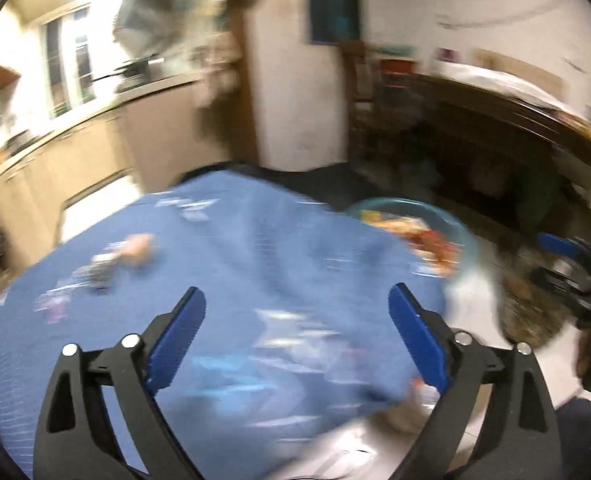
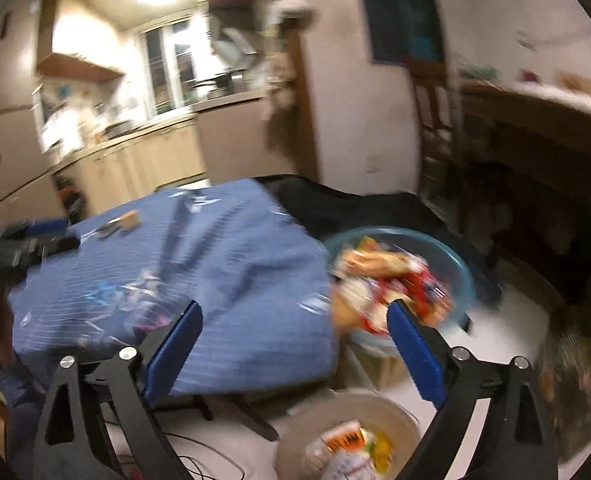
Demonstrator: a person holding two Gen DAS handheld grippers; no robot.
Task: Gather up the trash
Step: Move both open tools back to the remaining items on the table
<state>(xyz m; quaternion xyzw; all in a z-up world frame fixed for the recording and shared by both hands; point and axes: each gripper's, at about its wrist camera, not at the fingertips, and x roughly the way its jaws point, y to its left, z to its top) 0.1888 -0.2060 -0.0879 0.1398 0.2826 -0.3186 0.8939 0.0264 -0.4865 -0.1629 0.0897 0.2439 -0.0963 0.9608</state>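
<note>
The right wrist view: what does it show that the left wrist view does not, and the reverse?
Only the right wrist view shows the pale bin on the floor with wrappers inside, and cables nearby. Only the left wrist view shows wrappers between its open fingers, blurred. Both show the blue cloth, the teal bowl full of wrappers beside it, the kitchen counter, and an open, empty hand-held gripper.

We are seeing a cloth (image 2: 223, 276) lying over a table, with scraps (image 2: 135, 296) sitting on its near left part and a small block (image 2: 129, 219) farther back. A basin (image 2: 461, 268) of wrappers (image 2: 391, 280) is sitting right of the table, and a bowl (image 2: 307, 420) holding packets (image 2: 351, 444) is lying nearer us, below the table's edge.
</note>
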